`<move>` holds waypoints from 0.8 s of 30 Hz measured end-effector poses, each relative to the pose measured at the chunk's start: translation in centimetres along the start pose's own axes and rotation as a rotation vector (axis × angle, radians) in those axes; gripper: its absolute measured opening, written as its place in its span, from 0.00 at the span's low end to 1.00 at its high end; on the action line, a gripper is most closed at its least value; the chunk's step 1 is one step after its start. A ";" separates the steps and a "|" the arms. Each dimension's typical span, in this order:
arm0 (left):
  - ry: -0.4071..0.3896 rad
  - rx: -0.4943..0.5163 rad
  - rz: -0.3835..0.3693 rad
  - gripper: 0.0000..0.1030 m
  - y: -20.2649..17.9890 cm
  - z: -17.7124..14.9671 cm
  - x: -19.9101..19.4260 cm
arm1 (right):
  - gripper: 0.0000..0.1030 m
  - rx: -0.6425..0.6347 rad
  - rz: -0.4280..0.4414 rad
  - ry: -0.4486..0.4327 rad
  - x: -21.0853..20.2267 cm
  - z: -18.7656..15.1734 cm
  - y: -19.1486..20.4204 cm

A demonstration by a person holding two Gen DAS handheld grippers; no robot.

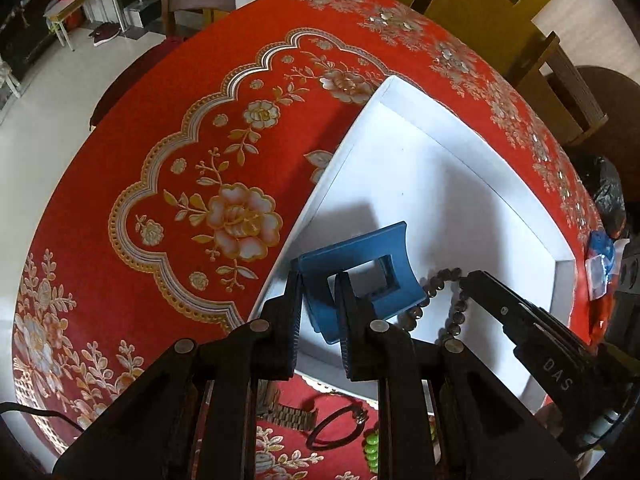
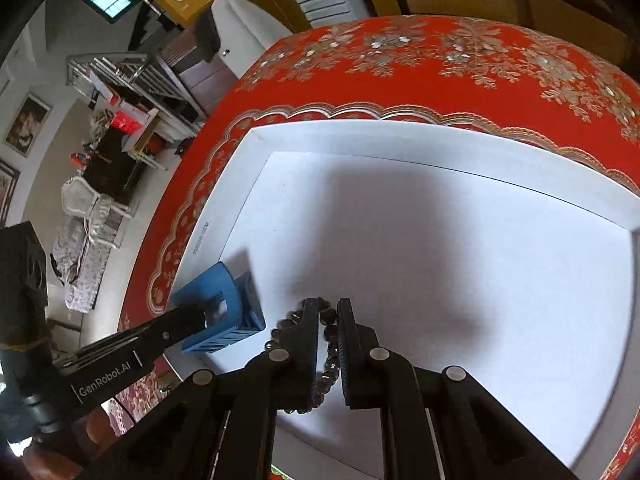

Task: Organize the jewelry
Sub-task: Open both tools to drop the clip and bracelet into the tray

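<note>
A white shallow box (image 1: 404, 128) lies on the red flowered tablecloth; it also shows in the right wrist view (image 2: 256, 136). My left gripper (image 1: 318, 280) is shut on a blue hair claw clip (image 1: 360, 276) and holds it over the box's near left corner; the clip also shows in the right wrist view (image 2: 218, 308). My right gripper (image 2: 328, 308) is shut on a dark beaded bracelet (image 2: 326, 376) low over the box floor. The bracelet (image 1: 436, 280) and the right gripper (image 1: 476, 280) show in the left wrist view beside the clip.
On the cloth in front of the box lie a metal watch band (image 1: 288, 416), a black ring-shaped bangle (image 1: 336, 424) and green beads (image 1: 372, 452). A blue and clear packet (image 1: 600, 260) lies at the table's right edge. Wooden chairs (image 1: 500, 12) stand behind the table.
</note>
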State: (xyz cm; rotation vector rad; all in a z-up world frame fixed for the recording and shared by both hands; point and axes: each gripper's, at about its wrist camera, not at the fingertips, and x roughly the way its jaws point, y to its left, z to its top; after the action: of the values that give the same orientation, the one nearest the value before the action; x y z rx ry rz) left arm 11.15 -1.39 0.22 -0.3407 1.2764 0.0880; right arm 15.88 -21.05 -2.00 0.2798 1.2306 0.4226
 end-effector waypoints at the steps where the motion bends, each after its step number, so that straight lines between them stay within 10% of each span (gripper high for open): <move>1: 0.000 0.002 0.008 0.15 0.0 0.0 0.1 | 0.27 0.007 -0.002 0.000 -0.1 -0.1 -0.2; 3: 0.006 -0.002 0.009 0.15 0.0 0.0 0.2 | 0.49 0.027 0.012 -0.018 -0.8 -0.6 -0.7; 15: -0.012 0.036 -0.049 0.58 -0.3 -1.2 -2.0 | 0.49 0.047 -0.047 -0.147 -7.1 -5.1 0.0; 24: -0.080 0.125 -0.049 0.59 -0.5 -3.2 -5.4 | 0.50 0.075 -0.146 -0.206 -10.5 -8.6 0.8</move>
State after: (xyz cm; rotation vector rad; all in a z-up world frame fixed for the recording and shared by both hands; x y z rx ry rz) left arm 6.70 -2.17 4.62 -0.2578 1.1876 -0.0196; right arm 4.70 -25.30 4.53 0.2888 1.0586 0.2161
